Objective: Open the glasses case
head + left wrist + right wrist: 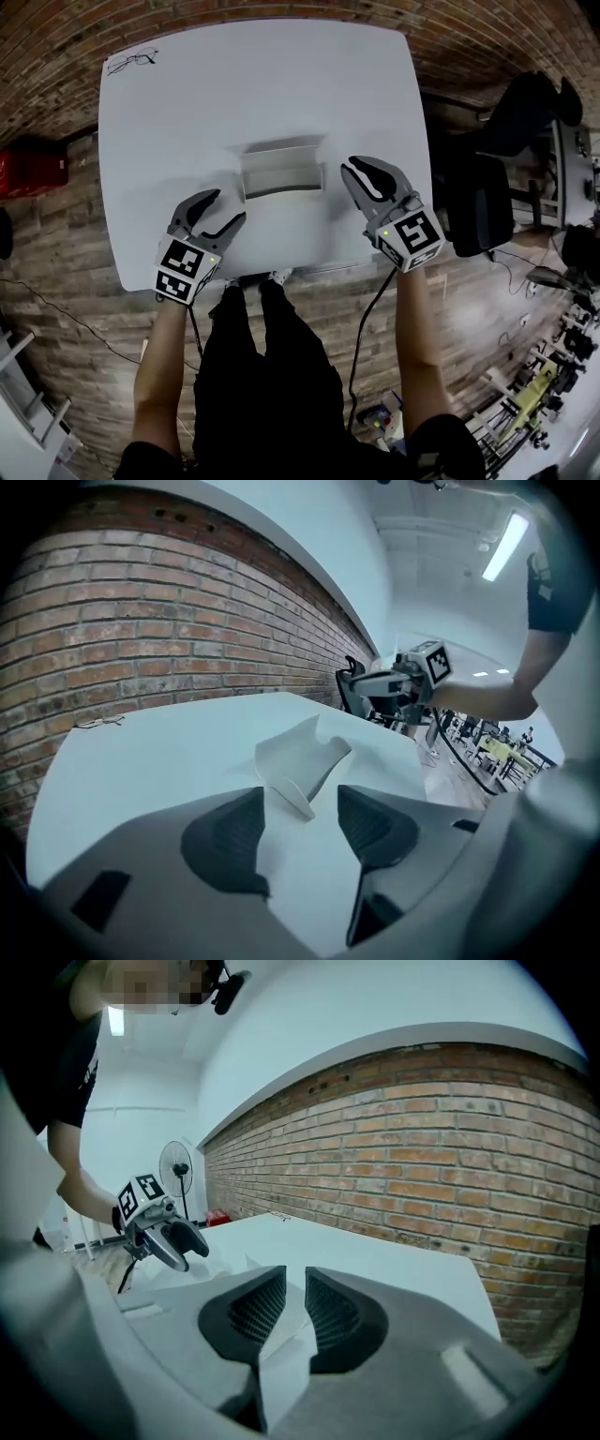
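The white glasses case [281, 169] lies open on the white table [187, 122], near its front edge, with the lid standing up at the far side. In the left gripper view the case [300, 752] lies just beyond the jaws. My left gripper [228, 206] hovers to the front left of the case, wide open and empty [300, 799]. My right gripper [359, 165] is just right of the case, apart from it. Its pads [295, 1279] stand a narrow gap apart with nothing between them.
A pair of thin-framed glasses [131, 61] lies at the table's far left corner. A red box [33, 164] sits on the brick floor to the left, and black chairs [506, 122] stand to the right. The person's legs are at the front edge.
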A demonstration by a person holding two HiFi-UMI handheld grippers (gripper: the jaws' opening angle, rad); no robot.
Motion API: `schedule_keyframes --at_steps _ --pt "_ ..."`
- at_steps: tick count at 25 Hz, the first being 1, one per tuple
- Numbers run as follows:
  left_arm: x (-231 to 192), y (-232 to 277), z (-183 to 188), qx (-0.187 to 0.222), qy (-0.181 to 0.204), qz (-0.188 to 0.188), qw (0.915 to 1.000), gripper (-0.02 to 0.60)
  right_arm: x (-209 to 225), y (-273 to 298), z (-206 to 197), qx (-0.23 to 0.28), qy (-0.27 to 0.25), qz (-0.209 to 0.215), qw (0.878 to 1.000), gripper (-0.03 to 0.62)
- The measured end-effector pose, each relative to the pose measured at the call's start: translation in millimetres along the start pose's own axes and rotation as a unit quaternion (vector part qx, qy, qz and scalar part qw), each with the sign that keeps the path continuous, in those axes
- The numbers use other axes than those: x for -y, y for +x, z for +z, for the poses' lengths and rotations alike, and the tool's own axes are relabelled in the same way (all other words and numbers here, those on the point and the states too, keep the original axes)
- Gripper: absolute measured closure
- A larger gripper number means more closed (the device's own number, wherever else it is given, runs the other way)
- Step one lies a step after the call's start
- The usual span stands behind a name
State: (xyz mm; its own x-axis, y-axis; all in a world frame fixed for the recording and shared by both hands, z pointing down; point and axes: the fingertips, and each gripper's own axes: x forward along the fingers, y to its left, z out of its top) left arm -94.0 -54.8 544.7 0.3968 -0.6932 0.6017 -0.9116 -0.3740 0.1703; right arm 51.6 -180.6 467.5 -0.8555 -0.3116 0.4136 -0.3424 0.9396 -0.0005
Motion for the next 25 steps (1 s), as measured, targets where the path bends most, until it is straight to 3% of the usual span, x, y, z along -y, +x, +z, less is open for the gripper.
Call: schedule_keyframes --at_steps 2,7,10,15,25 --pt "-4 -8 -3 0.000 -0.021 0.004 0.9998 0.408 -10 -6 -1 -0.001 0.014 -0.010 1.000 0.528" --pt "1 -28 -1 0.007 -0.042 -0.002 0.9991 0.545 -23 -25 6 0.018 0.072 -0.048 0.996 0.573" --pt "8 -39 6 0.014 -0.036 -0.012 0.9992 0.565 -23 -38 13 0.041 0.129 -0.061 0.989 0.588" --pt "4 -68 37 0.060 -0.020 0.015 0.9979 0.569 -19 -70 37 0.088 0.180 -0.089 0.976 0.589" --pt "-9 -144 123 0.178 0.015 0.072 0.9812 0.569 -26 -135 107 0.159 0.139 -0.122 0.970 0.589"
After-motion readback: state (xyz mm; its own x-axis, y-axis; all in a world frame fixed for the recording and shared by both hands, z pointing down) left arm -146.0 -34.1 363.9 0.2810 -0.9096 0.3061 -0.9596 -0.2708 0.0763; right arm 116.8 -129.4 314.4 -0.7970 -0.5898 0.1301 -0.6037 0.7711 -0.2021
